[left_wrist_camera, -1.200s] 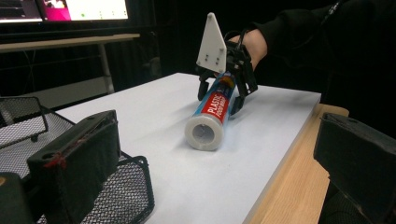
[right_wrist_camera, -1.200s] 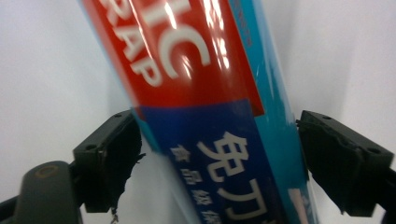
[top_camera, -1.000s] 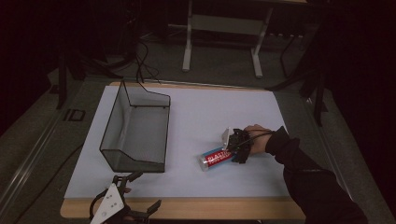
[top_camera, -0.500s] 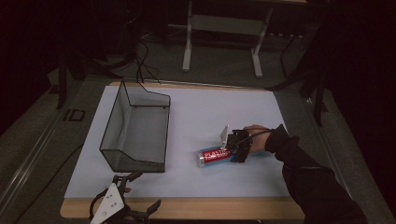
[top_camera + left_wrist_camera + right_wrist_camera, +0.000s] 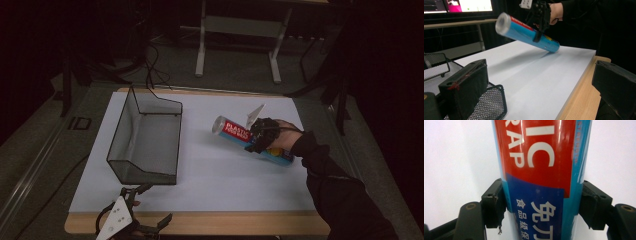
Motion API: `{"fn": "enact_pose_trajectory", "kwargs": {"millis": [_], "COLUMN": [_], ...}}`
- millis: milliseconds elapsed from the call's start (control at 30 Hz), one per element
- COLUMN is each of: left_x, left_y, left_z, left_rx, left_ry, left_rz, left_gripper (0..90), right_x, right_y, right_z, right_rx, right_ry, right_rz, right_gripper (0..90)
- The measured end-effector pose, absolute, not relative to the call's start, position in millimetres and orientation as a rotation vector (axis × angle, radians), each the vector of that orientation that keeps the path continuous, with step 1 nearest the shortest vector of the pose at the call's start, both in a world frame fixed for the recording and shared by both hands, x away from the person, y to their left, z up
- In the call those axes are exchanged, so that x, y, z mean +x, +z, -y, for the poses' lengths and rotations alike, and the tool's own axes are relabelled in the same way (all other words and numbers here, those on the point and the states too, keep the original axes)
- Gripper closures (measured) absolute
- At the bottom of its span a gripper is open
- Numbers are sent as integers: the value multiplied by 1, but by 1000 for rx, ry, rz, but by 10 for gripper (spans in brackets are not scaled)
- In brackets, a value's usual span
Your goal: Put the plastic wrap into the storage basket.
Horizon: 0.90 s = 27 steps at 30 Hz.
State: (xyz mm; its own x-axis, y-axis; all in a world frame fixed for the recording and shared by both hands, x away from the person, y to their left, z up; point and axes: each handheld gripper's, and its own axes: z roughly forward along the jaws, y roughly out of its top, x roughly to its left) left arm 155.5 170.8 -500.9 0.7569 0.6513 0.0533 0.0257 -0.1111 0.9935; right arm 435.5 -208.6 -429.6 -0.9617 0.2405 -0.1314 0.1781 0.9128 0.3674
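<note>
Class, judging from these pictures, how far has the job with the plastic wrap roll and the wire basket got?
Done: the right gripper is clamped on the plastic wrap roll, its jaws having just closed on it. In hand: the roll is tilted, one end raised, the other low by the white mat. Left: the mesh basket holds nothing, so carrying the roll there is probably next. The left gripper waits open at the table's near edge.

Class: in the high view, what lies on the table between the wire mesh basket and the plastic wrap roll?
Only bare white tabletop separates wire mesh basket from plastic wrap roll.
</note>
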Motion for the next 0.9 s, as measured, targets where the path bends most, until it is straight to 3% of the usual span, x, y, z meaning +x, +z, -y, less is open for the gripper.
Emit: {"fn": "enact_pose_trajectory", "kwargs": {"millis": [433, 900], "left_x": [155, 154], "left_y": [-501, -501], "left_z": [-170, -169], "left_rx": [1614, 1619], "left_ry": [576, 569], "left_rz": [-548, -534], "left_gripper": [12, 12], "right_x": [465, 496], "right_y": [-423, -447], "right_z": [223, 219], "right_rx": [719, 925], "right_ry": [560, 523], "right_rz": [-2727, -2664], "right_gripper": [315, 314]}}
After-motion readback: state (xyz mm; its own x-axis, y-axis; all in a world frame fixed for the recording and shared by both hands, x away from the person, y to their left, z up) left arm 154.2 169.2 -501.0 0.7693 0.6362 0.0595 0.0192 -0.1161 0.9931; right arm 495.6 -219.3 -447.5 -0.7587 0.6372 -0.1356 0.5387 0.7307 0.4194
